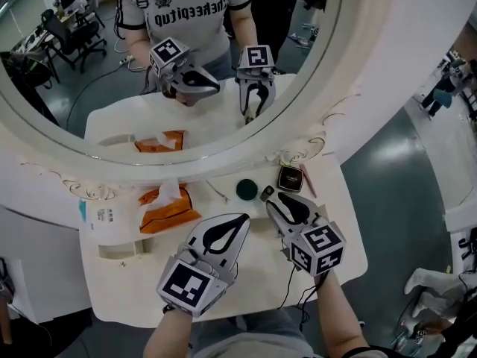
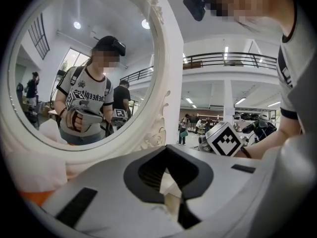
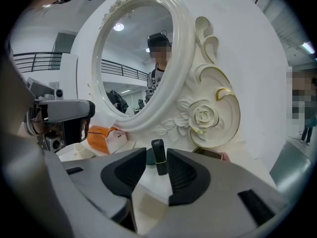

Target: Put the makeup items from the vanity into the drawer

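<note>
Nearest to the person, the left gripper (image 1: 243, 218) hangs over the front part of the vanity top (image 1: 246, 274). Its jaws are closed tip to tip with nothing between them.

The right gripper (image 1: 273, 202) is a little further in. Its jaws stand apart, and the black lipstick (image 3: 158, 157) stands upright on the vanity top just beyond the tips, in line with the gap. Neither pad touches it, so I judge that it is not held.

Just beside the lipstick sits a dark green jar (image 1: 247, 190). Behind these, close to the mirror frame (image 1: 223, 162), lie a square compact (image 1: 291, 179) and a thin reddish pencil (image 1: 308, 181). To the left is an orange tissue pack (image 1: 165, 207).

At the left front there is a low cream box (image 1: 123, 248). I cannot tell whether it is the drawer, and no makeup item is seen in it.

As far as the views show, every item lies on top and nothing is put away yet. So I judge that almost the whole task is left, and the lipstick looks like the first candidate.
</note>
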`<state>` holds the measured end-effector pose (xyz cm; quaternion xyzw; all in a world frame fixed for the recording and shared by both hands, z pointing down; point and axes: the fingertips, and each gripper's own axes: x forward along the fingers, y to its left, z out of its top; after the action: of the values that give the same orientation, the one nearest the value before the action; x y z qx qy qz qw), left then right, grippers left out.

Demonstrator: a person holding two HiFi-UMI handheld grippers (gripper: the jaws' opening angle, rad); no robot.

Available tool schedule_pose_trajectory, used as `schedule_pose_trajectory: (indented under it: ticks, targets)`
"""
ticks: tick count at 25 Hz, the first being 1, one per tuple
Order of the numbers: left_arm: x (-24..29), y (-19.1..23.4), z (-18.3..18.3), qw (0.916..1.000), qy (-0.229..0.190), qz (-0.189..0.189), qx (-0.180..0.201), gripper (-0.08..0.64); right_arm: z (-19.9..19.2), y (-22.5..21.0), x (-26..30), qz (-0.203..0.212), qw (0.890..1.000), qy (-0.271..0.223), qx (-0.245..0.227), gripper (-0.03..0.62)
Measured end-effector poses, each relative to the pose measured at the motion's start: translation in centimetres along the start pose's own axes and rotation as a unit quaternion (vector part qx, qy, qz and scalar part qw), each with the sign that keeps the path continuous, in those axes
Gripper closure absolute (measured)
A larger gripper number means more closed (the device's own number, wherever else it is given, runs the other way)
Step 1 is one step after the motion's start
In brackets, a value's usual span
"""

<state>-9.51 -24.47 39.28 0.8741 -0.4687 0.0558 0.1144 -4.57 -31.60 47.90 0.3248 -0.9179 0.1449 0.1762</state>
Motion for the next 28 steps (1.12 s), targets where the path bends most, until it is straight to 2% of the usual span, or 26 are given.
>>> schedule_pose_trajectory:
  ticks: [19, 21, 24, 28]
  targets:
    - [-0.3, 1.8, -0.8, 0.9997, 0.007, 0.015, -0.018, 0.534, -0.5, -0.1, 3.0, 0.007, 1.000, 0.023, -0.005, 0.425]
    - [-0.3, 1.9, -0.8, 0.9996, 0.008, 0.018, -0.019, 0.534, -0.5, -0.2, 2.9, 0.003, 1.000, 0.022, -0.005, 0.430]
    - [-0.3, 1.9, -0.8, 0.9996, 0.008, 0.020, -0.020, 0.534, -0.5, -0.5, 2.8, -0.007, 1.000, 0.019, -0.006, 0.473]
    - [-0.3, 1.9, -0.8, 0.9996, 0.008, 0.018, -0.018, 0.534, -0.5, -0.5, 2.8, -0.009, 1.000, 0.020, -0.010, 0.479]
